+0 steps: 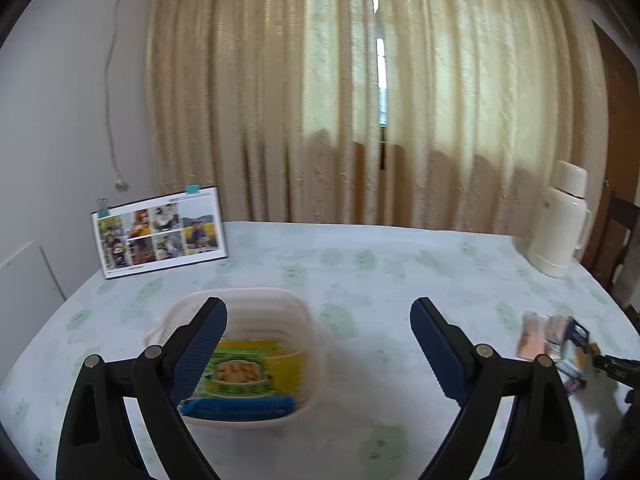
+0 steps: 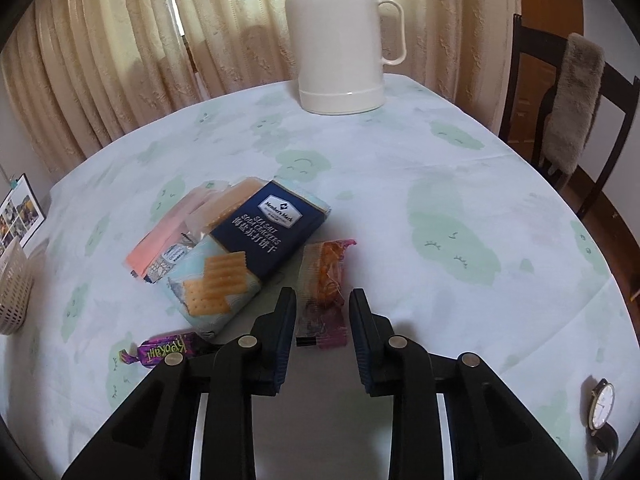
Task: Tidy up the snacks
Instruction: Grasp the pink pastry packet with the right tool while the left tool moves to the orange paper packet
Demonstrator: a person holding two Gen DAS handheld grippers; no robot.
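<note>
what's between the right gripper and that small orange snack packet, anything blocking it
Nothing visible. The small orange snack packet lies flat on the table, already between the fingers of the right gripper. The cracker pack sits to the left of it, clear of the jaws.

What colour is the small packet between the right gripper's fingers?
The small snack packet is clear with orange-brown contents and a pinkish-purple lower end; the right wrist view shows it best.

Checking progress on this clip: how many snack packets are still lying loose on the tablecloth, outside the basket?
At least 5: soda cracker pack, pink packet and small patterned packet under it, purple candy, and orange-purple packet between the right gripper fingers. More may be hidden.
</note>
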